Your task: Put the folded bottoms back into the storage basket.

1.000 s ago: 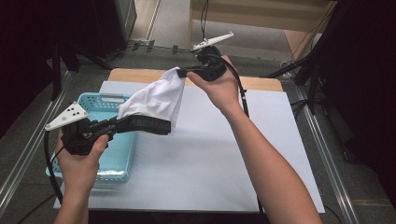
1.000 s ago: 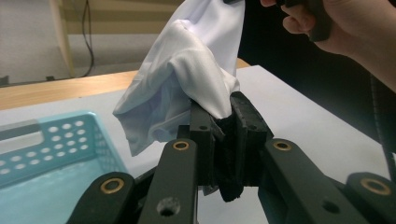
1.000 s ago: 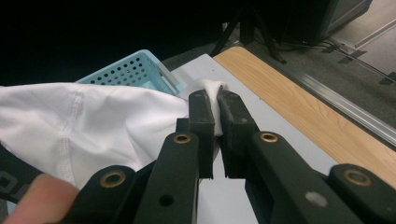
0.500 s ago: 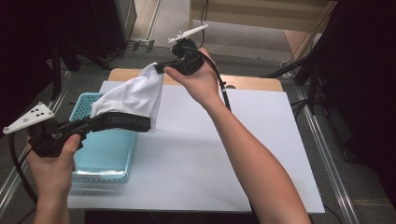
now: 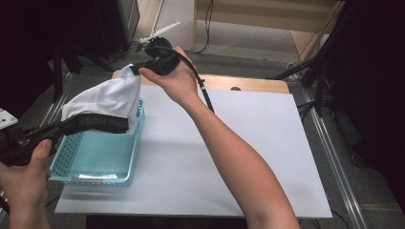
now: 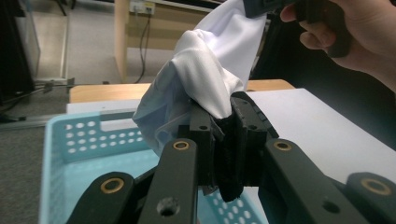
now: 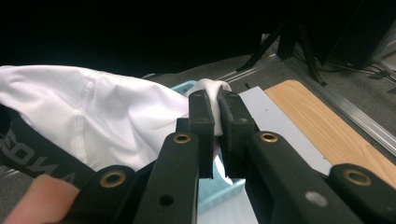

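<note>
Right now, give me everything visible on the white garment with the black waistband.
The white fabric garment with a black lettered waistband looks thin, smooth and stitched. It hangs stretched in the air above the light blue perforated plastic basket. The left gripper is shut on its waistband end, and the right gripper pinches the opposite end, held higher.

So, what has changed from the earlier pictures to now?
Both grippers carried the white garment leftward, from above the white mat to above the blue basket. The left gripper moved to the frame's left edge. Both grips stayed shut on the cloth, right gripper included; the basket kept its place.
</note>
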Motion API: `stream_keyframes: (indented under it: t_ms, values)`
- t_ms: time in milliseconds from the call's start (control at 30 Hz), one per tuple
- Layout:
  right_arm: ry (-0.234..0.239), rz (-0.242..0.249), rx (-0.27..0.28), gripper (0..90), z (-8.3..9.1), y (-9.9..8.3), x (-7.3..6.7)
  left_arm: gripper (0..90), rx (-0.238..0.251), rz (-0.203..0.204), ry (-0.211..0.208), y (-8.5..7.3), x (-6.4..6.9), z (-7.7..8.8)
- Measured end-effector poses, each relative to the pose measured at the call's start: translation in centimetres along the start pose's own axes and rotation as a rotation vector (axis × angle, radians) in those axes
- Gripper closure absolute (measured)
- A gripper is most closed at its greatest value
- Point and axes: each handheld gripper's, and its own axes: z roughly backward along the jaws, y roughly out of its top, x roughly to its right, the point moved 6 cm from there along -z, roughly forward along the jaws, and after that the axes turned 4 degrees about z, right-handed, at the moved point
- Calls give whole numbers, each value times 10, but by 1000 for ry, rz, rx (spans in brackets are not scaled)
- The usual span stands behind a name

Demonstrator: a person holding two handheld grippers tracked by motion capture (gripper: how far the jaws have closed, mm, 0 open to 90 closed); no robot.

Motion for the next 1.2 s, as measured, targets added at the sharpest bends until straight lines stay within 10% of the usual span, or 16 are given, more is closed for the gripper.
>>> stream_keyframes:
  t_ms: [533,833,1200]
  values:
    - [-12,-35,-9,832,-71,-13,-2,797,-8,59,102,-29,-76,-9]
    - [-27,-9,-79,832,-106,-42,-6,796,-94,93,87,-50,-83,-25]
    - [-31,-81,-168,831,-123,-94,16,791,-309,90,102,-79,-82,-29]
